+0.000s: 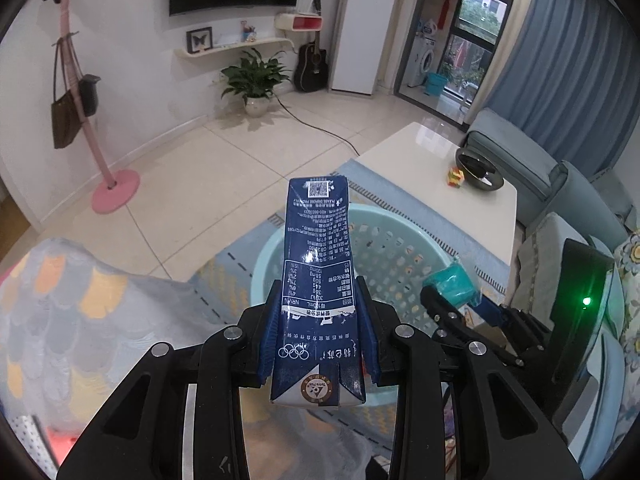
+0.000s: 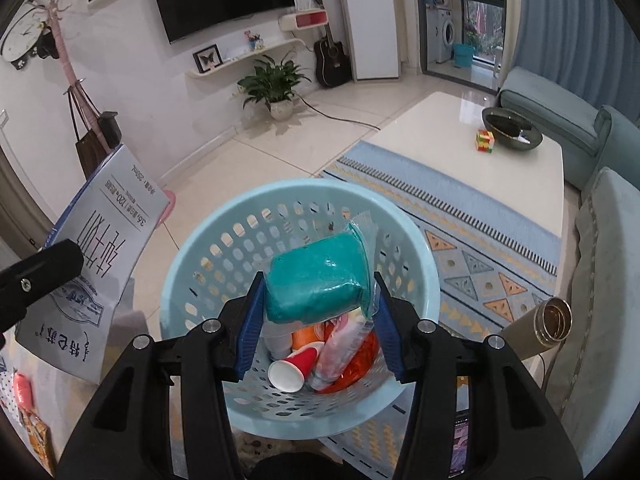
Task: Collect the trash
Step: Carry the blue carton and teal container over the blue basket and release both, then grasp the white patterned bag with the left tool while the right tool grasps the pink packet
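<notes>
We see a living room with a pale tiled floor [image 1: 192,160] and a blue patterned rug [image 2: 472,236]. A white coffee table [image 2: 460,148] stands on the rug, with a dark bowl [image 2: 512,128] and a small coloured cube [image 2: 485,141] on it.

On the rug beside the table sits a light blue basket [image 2: 200,260] with holes in its wall. Inside it lie a red paper cup [image 2: 290,368], orange scraps and a clear wrapper.

Our left gripper [image 1: 320,320] is clamped on a dark blue milk carton [image 1: 316,248], which stands upright between the pads, above the near edge of the basket.

Our right gripper [image 2: 320,300] grasps a teal packet [image 2: 316,284] in clear plastic, held directly above the basket's opening, well clear of the trash below.

A metal flask [image 2: 540,324] lies near the right edge.
</notes>
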